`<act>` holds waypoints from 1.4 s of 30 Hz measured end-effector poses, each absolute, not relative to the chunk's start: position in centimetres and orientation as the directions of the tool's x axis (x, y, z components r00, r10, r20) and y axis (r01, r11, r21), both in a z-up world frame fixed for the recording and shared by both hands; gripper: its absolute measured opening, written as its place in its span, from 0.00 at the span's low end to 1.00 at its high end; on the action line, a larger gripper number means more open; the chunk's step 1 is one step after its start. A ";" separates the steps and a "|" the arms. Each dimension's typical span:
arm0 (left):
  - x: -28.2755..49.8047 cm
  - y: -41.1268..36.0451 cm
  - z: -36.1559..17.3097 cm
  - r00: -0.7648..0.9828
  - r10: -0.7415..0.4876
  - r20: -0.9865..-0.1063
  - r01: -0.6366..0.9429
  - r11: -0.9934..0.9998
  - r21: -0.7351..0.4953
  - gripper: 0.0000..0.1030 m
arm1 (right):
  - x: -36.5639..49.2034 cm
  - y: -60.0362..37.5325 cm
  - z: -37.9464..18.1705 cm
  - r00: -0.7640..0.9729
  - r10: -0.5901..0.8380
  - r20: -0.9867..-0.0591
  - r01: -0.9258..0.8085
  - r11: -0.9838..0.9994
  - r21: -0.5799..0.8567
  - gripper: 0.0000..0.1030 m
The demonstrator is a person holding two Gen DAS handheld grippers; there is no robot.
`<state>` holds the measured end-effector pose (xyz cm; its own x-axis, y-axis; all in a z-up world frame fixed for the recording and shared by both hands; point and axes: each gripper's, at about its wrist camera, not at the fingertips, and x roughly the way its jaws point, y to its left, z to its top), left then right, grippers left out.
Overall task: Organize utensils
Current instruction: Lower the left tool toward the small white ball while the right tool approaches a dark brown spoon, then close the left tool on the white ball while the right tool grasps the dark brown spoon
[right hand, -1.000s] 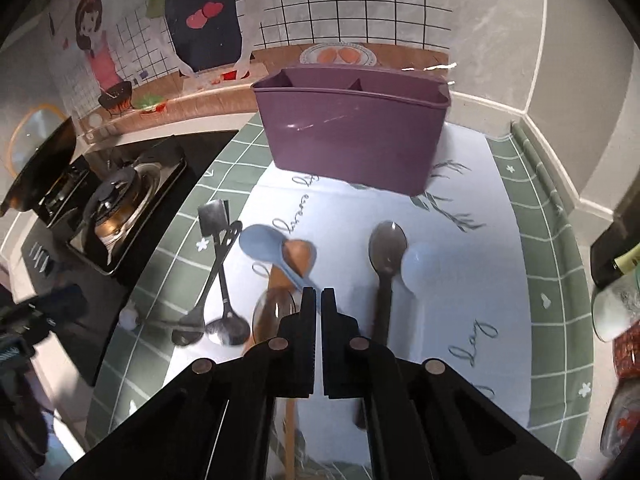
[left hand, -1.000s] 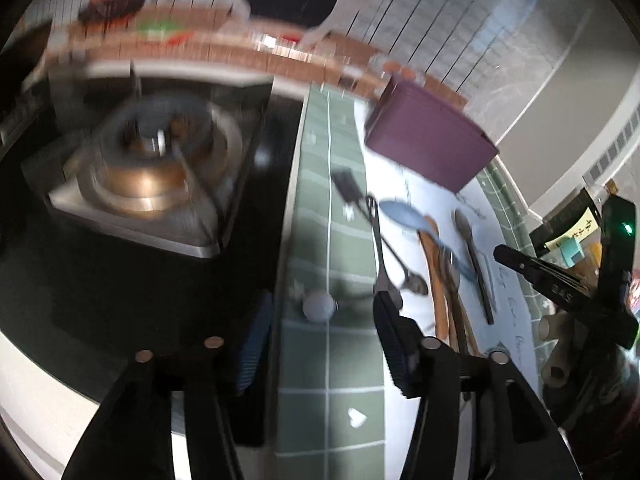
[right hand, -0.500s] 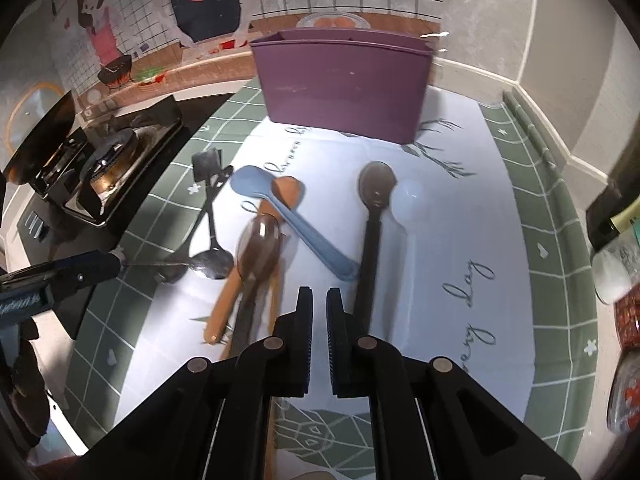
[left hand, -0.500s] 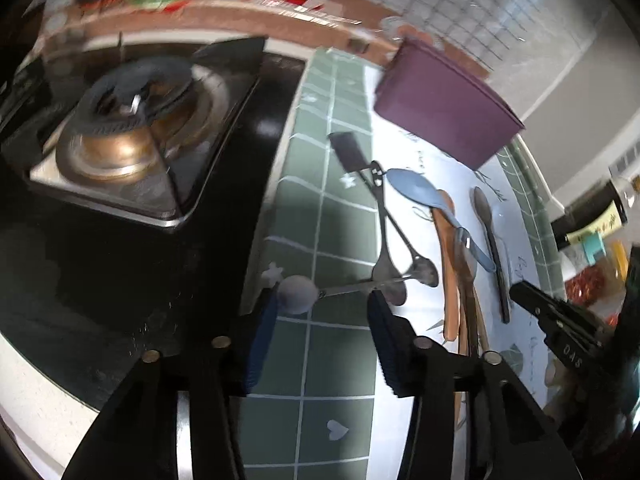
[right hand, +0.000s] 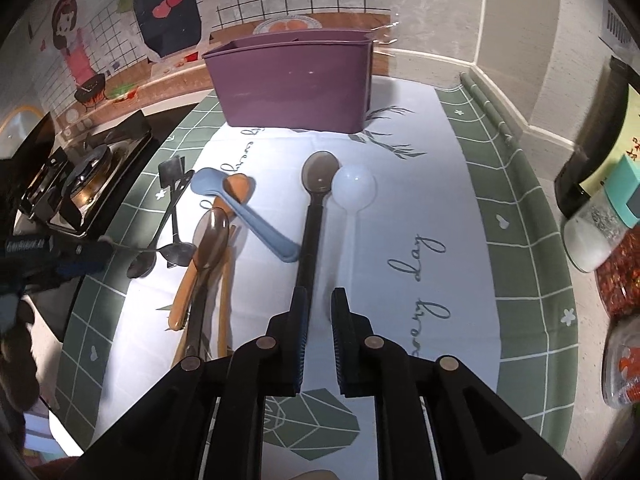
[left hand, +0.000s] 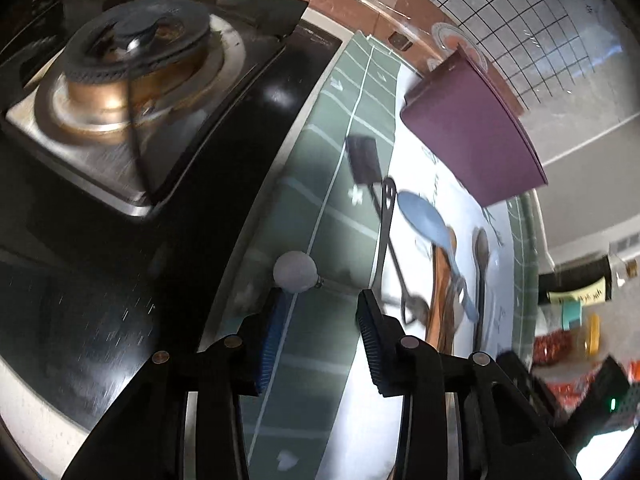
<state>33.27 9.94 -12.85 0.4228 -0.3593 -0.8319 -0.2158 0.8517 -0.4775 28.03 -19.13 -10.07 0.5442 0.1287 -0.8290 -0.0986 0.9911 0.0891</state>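
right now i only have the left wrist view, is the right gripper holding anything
Observer: No. The right gripper is empty, its jaws a little apart, just above the handle end of the dark spoon.
Operator: anything on the far side of that spoon, its blurry here
Observer: Yes, a white translucent spoon lies right beside it, parallel, on the side away from the stove.
Operator: which way do they point
Observer: Both bowls point toward the purple caddy, handles toward the right gripper.
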 end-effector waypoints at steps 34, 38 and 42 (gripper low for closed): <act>31.9 8.8 -12.5 0.443 -0.309 -0.842 0.049 0.946 -0.322 0.37 | 33.3 -10.7 -12.1 0.489 0.238 -0.840 -0.276 0.955 0.110 0.30; 32.0 9.0 -12.6 0.447 -0.320 -0.835 0.019 0.937 -0.349 0.37 | 34.5 -9.8 -12.4 0.482 0.203 -0.852 -0.274 0.959 0.073 0.31; 32.9 9.6 -12.7 0.442 -0.332 -0.833 -0.040 0.921 -0.388 0.37 | 34.7 -10.0 -12.2 0.473 0.189 -0.860 -0.259 0.963 0.069 0.30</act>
<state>32.90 9.55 -12.70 0.4424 -0.3321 -0.8331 -0.0404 0.9206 -0.3885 34.69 -10.04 -12.22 0.4735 0.1891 -0.8603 -0.2591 0.9634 0.0691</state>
